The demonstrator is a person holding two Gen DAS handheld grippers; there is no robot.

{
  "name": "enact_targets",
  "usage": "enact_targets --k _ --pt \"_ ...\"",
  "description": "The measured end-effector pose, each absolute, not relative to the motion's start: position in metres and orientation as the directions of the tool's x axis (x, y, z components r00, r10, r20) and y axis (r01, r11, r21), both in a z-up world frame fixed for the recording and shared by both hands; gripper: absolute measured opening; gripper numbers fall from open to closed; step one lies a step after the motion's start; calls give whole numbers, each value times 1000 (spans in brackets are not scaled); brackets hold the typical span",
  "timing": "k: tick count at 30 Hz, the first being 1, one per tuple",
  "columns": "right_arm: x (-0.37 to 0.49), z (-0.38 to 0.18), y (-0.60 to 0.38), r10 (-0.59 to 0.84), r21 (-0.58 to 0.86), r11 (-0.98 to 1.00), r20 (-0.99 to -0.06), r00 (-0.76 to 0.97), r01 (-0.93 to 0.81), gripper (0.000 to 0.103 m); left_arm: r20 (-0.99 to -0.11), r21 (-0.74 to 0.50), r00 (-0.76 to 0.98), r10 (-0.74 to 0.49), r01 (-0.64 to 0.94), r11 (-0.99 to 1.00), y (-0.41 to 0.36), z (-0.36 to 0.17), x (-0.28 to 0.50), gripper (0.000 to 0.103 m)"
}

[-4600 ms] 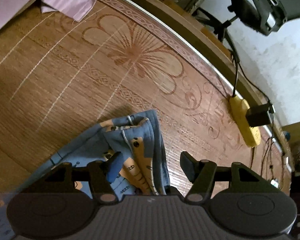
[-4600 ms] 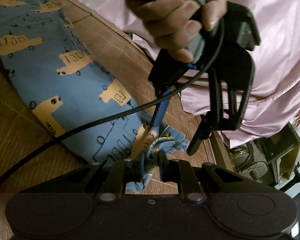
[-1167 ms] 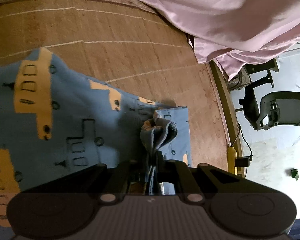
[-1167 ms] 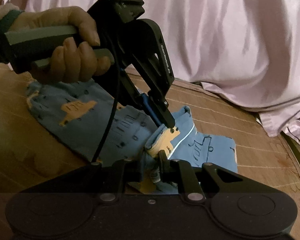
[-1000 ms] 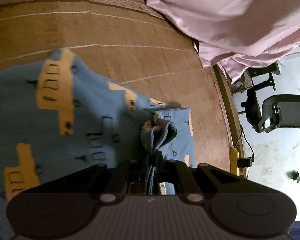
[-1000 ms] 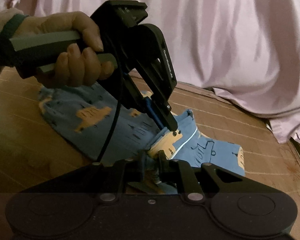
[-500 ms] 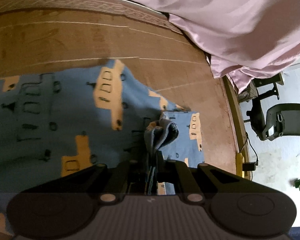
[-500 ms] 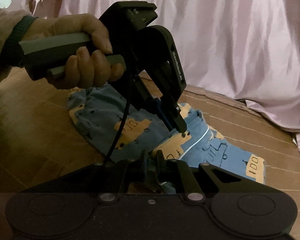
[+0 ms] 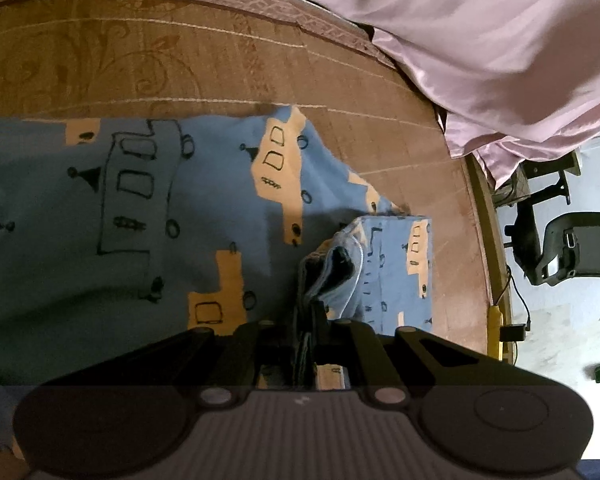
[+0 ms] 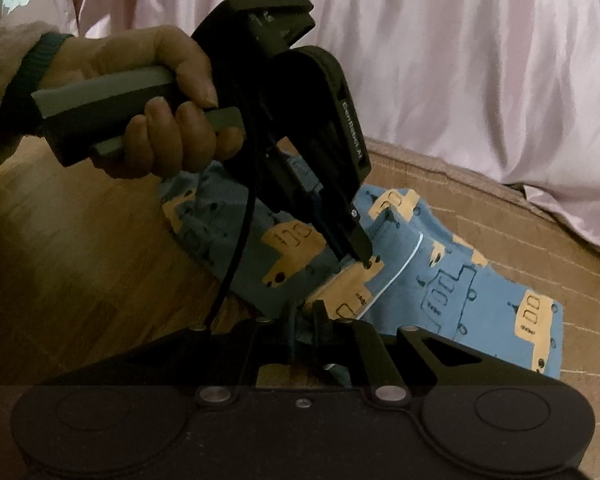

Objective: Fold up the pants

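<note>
Blue pants [image 9: 132,216], one pair, printed with yellow vehicles, lie spread on a woven mat [image 9: 148,68]; one pink sheet [image 10: 440,60] behind. Two grippers present. Left gripper [image 9: 305,320]: jaws narrow, pinching a bunched fold of the pants. Right gripper [image 10: 304,322]: jaws narrow, clamped on the pants' edge. One hand [image 10: 160,108] holds the left gripper's handle.

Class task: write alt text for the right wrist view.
The right gripper and the left gripper, held in a hand, both pinch blue pants printed with yellow vehicles. The pants lie on a woven mat, with pink fabric behind.
</note>
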State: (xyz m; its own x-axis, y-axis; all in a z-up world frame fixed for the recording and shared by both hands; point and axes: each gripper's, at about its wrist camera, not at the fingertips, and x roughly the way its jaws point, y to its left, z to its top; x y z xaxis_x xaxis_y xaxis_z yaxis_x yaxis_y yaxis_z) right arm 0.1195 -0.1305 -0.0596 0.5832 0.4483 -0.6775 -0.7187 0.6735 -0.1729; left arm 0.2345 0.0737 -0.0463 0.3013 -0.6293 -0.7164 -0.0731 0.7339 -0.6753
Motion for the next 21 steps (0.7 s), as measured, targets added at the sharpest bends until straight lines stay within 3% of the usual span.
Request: enact_targets --k 3,5,6,7,8,9,14,17,19,21 --pt "120 -62 -131 452 -152 672 -691 565 -724 15 -718 -673 300 -628 -68 737 74 -47 235 8" --pt "120 -59 -135 466 -134 674 -686 559 -726 22 -724 -665 301 -621 -63 744 76 -44 233 16" --pt "121 -56 -138 476 -123 676 -680 557 -727 36 -726 -659 309 -614 -59 750 79 -41 231 21" --pt "122 -53 -142 487 -112 680 -671 560 -725 54 -728 -651 321 -605 -49 758 82 -37 227 34" --pt "123 -50 -147 495 -106 685 -658 567 -721 61 -729 -641 341 -593 -38 767 85 -31 222 45" --pt "124 -47 -152 497 -112 691 -644 581 -714 67 -730 -632 359 -582 -31 774 92 -26 217 49" --pt "148 -37 -162 447 -155 752 -595 668 -641 61 -729 -588 472 -496 -60 807 124 -4 173 69" --pt "168 -31 -158 457 -112 786 -557 694 -608 48 -729 -538 554 -401 -102 837 146 3 140 73" --pt "181 -33 -148 458 -124 778 -558 691 -616 32 -734 -503 592 -334 -144 852 158 5 124 76" --pt "192 -40 -136 446 -150 770 -569 691 -621 28 -742 -474 610 -277 -186 860 169 5 116 79"
